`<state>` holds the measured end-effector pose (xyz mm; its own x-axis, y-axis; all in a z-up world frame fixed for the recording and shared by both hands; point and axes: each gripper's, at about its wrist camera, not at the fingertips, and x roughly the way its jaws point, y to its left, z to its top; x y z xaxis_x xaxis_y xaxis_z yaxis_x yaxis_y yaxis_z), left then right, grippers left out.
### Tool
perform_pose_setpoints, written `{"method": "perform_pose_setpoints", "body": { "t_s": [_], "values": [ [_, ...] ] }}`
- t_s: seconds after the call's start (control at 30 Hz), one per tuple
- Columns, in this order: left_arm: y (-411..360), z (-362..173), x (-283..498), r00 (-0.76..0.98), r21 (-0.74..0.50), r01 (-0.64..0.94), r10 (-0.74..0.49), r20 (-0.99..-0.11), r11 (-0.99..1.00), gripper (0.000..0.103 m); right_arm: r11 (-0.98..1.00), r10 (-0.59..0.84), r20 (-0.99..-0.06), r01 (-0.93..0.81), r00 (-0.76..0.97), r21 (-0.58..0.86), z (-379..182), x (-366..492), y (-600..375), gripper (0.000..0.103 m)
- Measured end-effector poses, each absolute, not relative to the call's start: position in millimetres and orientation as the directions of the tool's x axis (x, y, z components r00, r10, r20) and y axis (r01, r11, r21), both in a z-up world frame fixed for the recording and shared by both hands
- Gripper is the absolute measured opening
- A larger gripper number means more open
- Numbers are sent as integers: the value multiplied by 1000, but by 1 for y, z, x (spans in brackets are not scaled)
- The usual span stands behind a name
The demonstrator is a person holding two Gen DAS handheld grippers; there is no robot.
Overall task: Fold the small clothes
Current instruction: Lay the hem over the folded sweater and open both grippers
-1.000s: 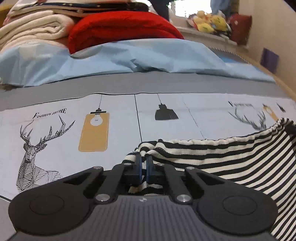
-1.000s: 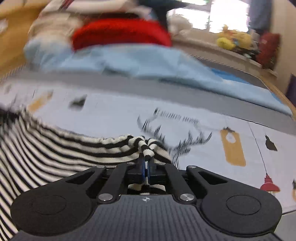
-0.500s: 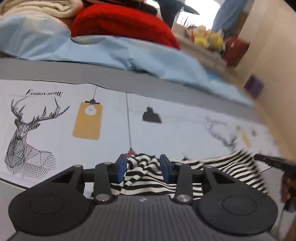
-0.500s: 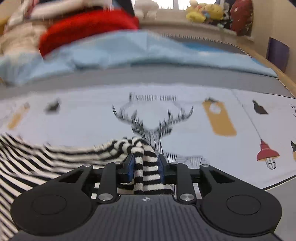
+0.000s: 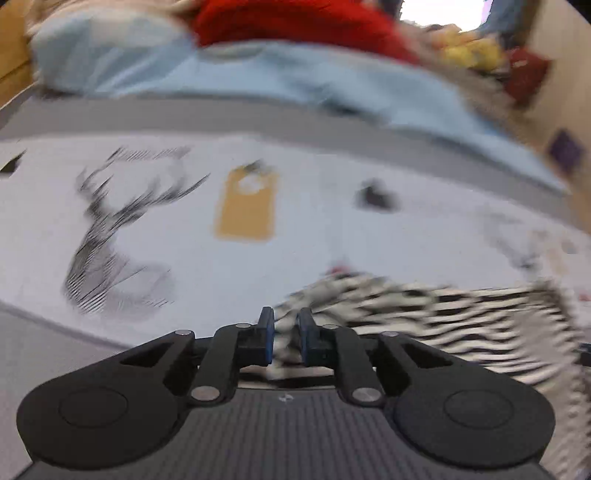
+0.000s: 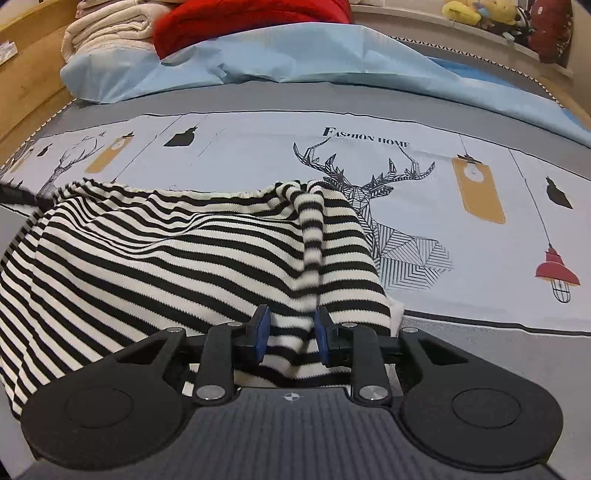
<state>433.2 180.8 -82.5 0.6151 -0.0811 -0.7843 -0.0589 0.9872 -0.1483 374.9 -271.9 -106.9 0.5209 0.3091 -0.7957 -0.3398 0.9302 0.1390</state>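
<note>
A black-and-white striped garment (image 6: 166, 258) lies spread on the printed bedsheet (image 6: 424, 110), with a twisted fold running down toward my right gripper (image 6: 291, 313). That gripper's jaws stand apart over the garment's near edge. Cloth lies between the blue pads (image 6: 261, 328) but they do not pinch it. The left wrist view is motion-blurred. There the garment (image 5: 443, 317) stretches to the right, and its left corner reaches my left gripper (image 5: 285, 314). The left jaws are closing, a narrow gap still shows, and blurred striped cloth sits in it.
At the far side of the bed lie a light blue sheet (image 6: 295, 55), a red blanket (image 6: 240, 18) and folded cream blankets (image 6: 110, 26). Plush toys (image 6: 476, 9) sit on the ledge at the back right. A wooden bed frame (image 6: 26, 74) borders the left.
A second ago both grippers were shut on the garment's top edge. Both then opened and let it drop onto the sheet. The left jaws have since narrowed, and the right gripper has drawn back.
</note>
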Motion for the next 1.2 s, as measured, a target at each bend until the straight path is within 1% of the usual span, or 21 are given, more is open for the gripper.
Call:
{"method": "perform_pose_setpoints", "body": {
  "t_s": [0.1, 0.13, 0.17, 0.2, 0.23, 0.27, 0.3, 0.37, 0.47, 0.53, 0.6, 0.63, 0.73, 0.77, 0.8, 0.83, 0.9, 0.93, 1.0, 1.1, 1.2],
  "values": [
    [153, -68, 422, 606, -247, 125, -271, -747, 961, 26, 913, 368, -771, -357, 519, 195, -95, 371, -279, 29],
    [142, -71, 419, 585, -253, 184, -312, -748, 950, 28, 904, 391, -766, -368, 510, 217, -93, 368, -280, 30],
    [131, -77, 416, 561, -237, 226, -325, -761, 945, 34, 898, 403, -769, -379, 497, 226, -95, 367, -280, 35],
    [120, -90, 416, 522, -198, 242, -300, -799, 950, 36, 900, 388, -786, -382, 481, 210, -99, 366, -278, 36],
    [112, -105, 418, 479, -146, 228, -242, -844, 963, 37, 909, 343, -821, -380, 457, 168, -108, 366, -275, 36],
    [107, -120, 419, 434, -80, 208, -165, -886, 975, 33, 920, 278, -857, -375, 433, 109, -118, 366, -272, 36],
    [103, -125, 417, 423, -47, 203, -131, -896, 978, 33, 926, 231, -875, -371, 425, 65, -125, 365, -272, 36],
    [94, -109, 411, 466, -51, 202, -142, -873, 978, 33, 928, 235, -869, -366, 436, 68, -121, 361, -276, 36],
    [78, -79, 397, 554, -146, 259, -270, -788, 955, 34, 915, 314, -815, -384, 487, 123, -94, 349, -282, 36],
    [61, -72, 391, 543, -221, 320, -370, -754, 921, 34, 891, 381, -796, -417, 471, 180, -87, 340, -283, 37],
    [40, -79, 391, 512, -238, 378, -416, -752, 895, 34, 864, 428, -806, -449, 410, 230, -90, 335, -282, 37],
    [29, -86, 394, 496, -226, 387, -408, -767, 894, 34, 850, 428, -825, -473, 369, 230, -96, 330, -279, 37],
    [2, -118, 408, 466, -162, 343, -317, -826, 925, 34, 830, 374, -875, -533, 307, 167, -112, 318, -270, 37],
    [-2, -127, 413, 486, -129, 308, -273, -830, 943, 35, 829, 376, -873, -534, 310, 167, -112, 316, -271, 37],
    [1, -133, 420, 507, -123, 275, -253, -824, 953, 35, 833, 379, -871, -524, 312, 175, -111, 315, -273, 38],
    [2, -132, 425, 515, -147, 231, -249, -820, 962, 35, 844, 375, -873, -505, 311, 183, -109, 315, -276, 38],
    [7, -122, 431, 507, -199, 148, -247, -826, 969, 34, 859, 360, -876, -481, 322, 176, -105, 310, -282, 40],
    [8, -115, 431, 508, -217, 132, -254, -823, 967, 35, 864, 351, -878, -474, 325, 170, -101, 305, -285, 40],
    [11, -95, 424, 490, -216, 146, -260, -832, 965, 35, 873, 330, -886, -461, 325, 156, -98, 299, -291, 40],
    [24, -69, 397, 446, -189, 220, -271, -853, 957, 35, 891, 276, -905, -439, 323, 116, -98, 291, -298, 40],
    [44, -62, 356, 420, -163, 245, -256, -871, 956, 35, 908, 217, -929, -411, 300, 80, -109, 285, -302, 40]
  ]
}}
